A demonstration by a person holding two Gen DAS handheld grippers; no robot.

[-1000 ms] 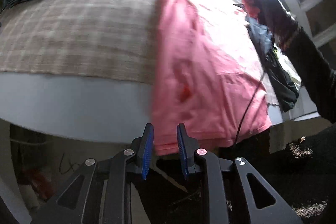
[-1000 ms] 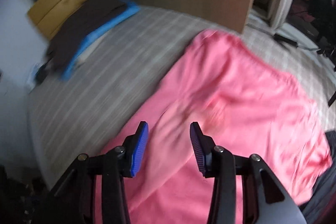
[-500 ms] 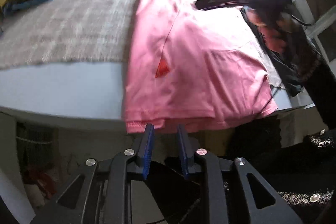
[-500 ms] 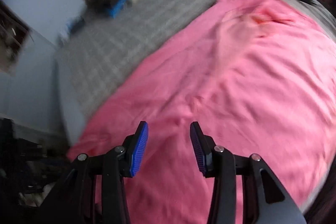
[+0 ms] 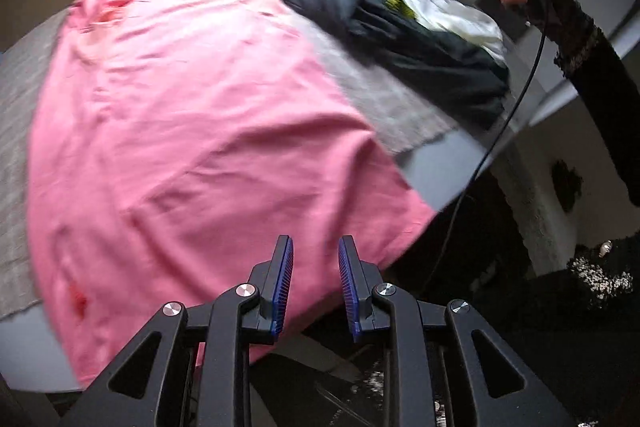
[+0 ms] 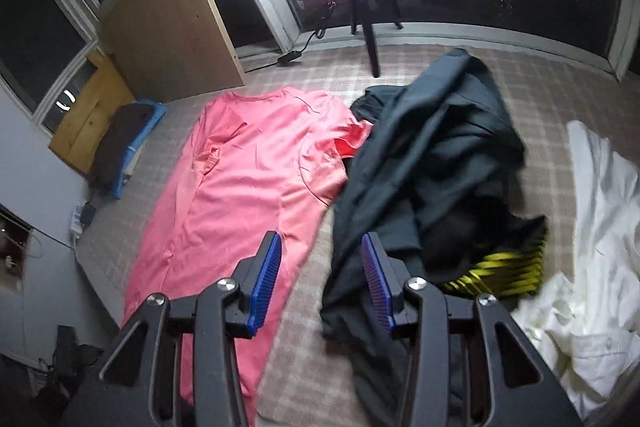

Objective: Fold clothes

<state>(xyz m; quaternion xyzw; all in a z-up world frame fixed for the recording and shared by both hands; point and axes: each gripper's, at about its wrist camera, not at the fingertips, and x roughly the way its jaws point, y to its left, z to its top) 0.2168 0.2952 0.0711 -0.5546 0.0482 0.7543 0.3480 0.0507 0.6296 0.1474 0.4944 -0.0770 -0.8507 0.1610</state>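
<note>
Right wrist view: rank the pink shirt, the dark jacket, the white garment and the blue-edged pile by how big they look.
1. pink shirt and dark jacket: too alike to separate.
2. white garment, partly cut off by the frame.
3. blue-edged pile, smallest, though farther away.

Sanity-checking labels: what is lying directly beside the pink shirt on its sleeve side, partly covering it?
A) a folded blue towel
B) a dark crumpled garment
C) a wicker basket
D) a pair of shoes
B: in the right wrist view a dark crumpled garment lies heaped against the pink shirt and overlaps its sleeve; both grippers are open and empty.
</note>
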